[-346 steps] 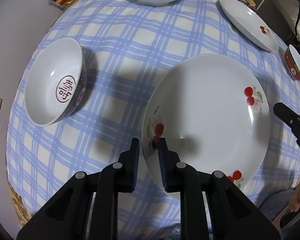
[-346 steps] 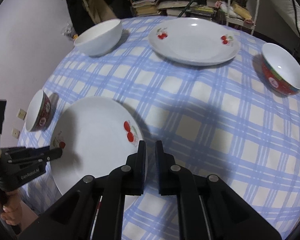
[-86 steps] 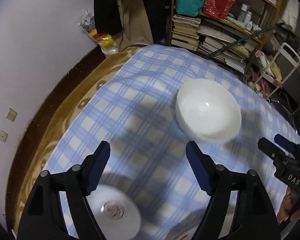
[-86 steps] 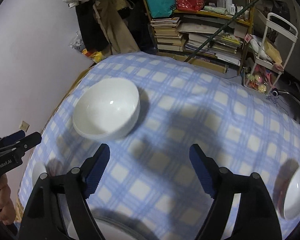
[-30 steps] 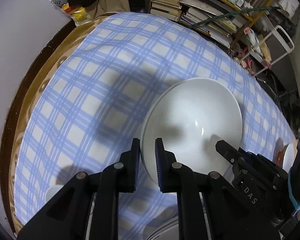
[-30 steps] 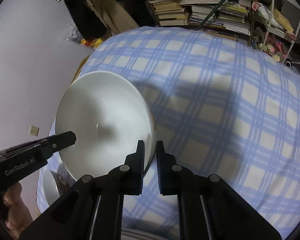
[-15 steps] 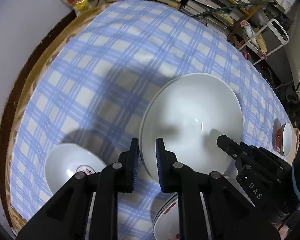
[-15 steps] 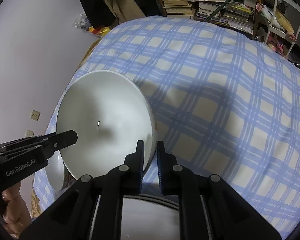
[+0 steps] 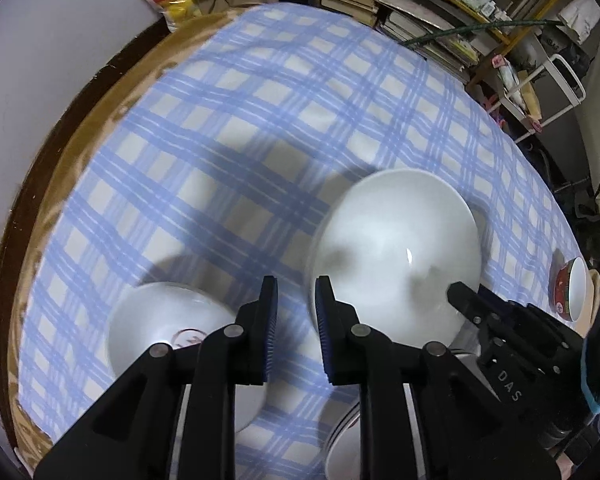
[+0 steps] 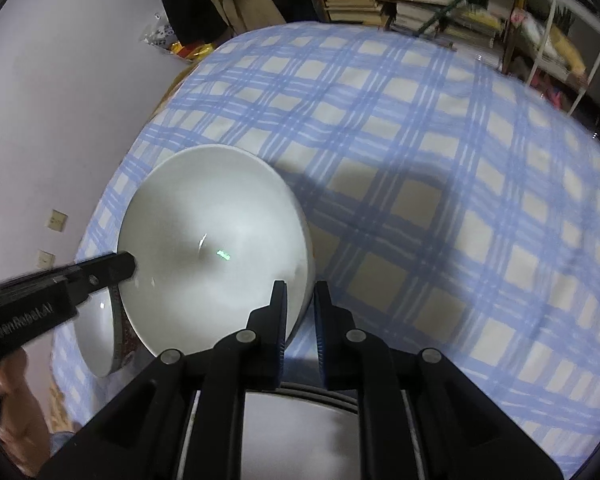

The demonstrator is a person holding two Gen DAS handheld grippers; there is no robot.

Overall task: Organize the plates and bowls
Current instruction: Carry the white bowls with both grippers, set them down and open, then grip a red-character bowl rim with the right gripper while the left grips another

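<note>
A large plain white bowl (image 9: 396,248) hangs above the blue checked tablecloth (image 9: 260,128), held by both grippers. My right gripper (image 10: 300,304) is shut on its near rim; the bowl (image 10: 212,256) fills the left of the right wrist view. My left gripper (image 9: 294,304) sits at the bowl's left rim, its jaws slightly parted and the rim no longer between them. A white bowl with a red emblem (image 9: 180,328) sits below left. Stacked white plates (image 10: 300,432) lie under the grippers.
A small red-sided bowl (image 9: 568,292) stands at the table's right edge. The emblem bowl also shows on edge in the right wrist view (image 10: 100,336). Bookshelves (image 9: 440,12) and a white cart (image 9: 548,80) stand beyond the table. A wall (image 10: 60,80) is at left.
Both grippers carried the white bowl back toward the near side, over the plates. The left gripper's jaws have parted a little off the rim. The emblem bowl is closer.
</note>
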